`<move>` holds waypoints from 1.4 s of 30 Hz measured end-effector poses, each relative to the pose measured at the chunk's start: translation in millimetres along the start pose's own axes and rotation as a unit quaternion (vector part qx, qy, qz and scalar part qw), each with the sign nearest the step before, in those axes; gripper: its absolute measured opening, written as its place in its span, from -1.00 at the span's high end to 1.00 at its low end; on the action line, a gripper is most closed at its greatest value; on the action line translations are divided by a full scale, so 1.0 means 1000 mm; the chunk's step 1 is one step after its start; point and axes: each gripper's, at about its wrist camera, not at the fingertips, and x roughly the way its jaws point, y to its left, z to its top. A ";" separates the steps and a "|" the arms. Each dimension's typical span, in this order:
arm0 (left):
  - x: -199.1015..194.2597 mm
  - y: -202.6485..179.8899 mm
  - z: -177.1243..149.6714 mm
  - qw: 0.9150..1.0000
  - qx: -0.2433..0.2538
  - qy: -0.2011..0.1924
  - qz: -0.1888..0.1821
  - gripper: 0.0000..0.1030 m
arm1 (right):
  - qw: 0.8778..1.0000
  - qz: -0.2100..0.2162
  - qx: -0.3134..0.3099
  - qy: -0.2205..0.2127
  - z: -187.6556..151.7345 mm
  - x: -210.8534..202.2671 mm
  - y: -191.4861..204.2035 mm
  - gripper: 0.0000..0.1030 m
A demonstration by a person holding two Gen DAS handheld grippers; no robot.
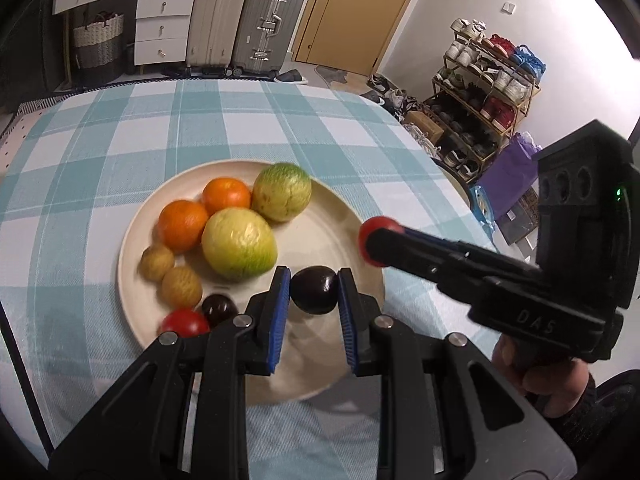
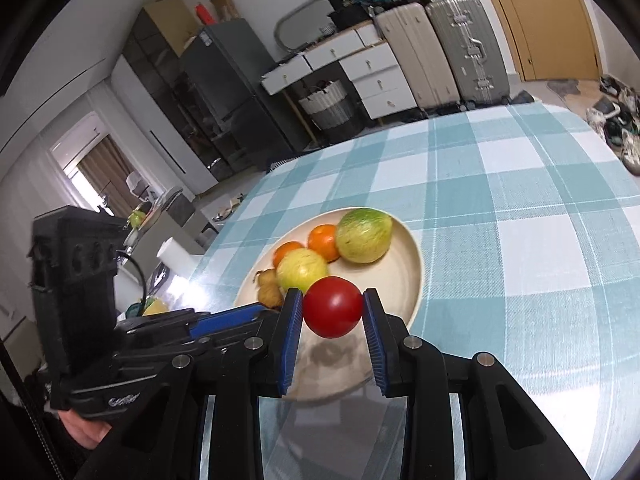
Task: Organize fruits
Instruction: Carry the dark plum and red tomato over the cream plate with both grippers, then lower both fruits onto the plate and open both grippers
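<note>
Looking down the left wrist view, the left gripper [image 1: 314, 290] has its jaws clamped on a dark plum [image 1: 313, 290], held above the near part of the cream plate [image 1: 344, 216]. The plate sits on the counter [image 1: 120, 128] with its teal checked cloth, and it's loaded: two oranges [image 1: 182, 224], two yellow-green fruits [image 1: 239, 243], two small brownish-yellow fruits [image 1: 181, 286], another dark plum [image 1: 219, 309] and a red tomato on the plate [image 1: 185, 322] at the near left rim. Off to the right, the right gripper [image 1: 376, 242] comes in sideways over the plate's right edge, a red tomato [image 1: 378, 228] pinched at its tip, a hand [image 1: 536, 372] beneath it.

Over to the right wrist view: the right gripper's blue pads squeeze that red tomato from both sides, jaws narrowly apart and firmly on it, above the plate's near edge. The left gripper lies low on the left, its tip hidden behind the right gripper's finger.
</note>
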 end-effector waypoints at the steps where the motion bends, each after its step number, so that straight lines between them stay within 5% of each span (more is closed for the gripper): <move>1: 0.003 0.000 0.003 1.000 0.000 -0.002 -0.002 0.59 | 1.000 0.001 0.003 0.001 0.002 0.003 -0.002 0.40; 22: 0.043 -0.003 0.020 1.000 0.012 -0.006 -0.001 0.59 | 0.999 -0.004 0.044 0.022 0.028 0.038 -0.031 0.39; 26: 0.044 -0.001 0.021 1.000 0.014 -0.011 -0.005 0.59 | 0.998 0.003 0.064 0.027 0.028 0.042 -0.038 0.27; 30: 0.037 -0.002 0.020 1.000 0.015 -0.020 -0.006 0.59 | 0.997 0.008 0.071 0.011 0.027 0.034 -0.041 0.05; 42: -0.001 -0.014 0.010 0.999 0.024 -0.043 0.020 0.50 | 0.998 -0.011 0.043 -0.041 0.023 -0.016 -0.023 0.02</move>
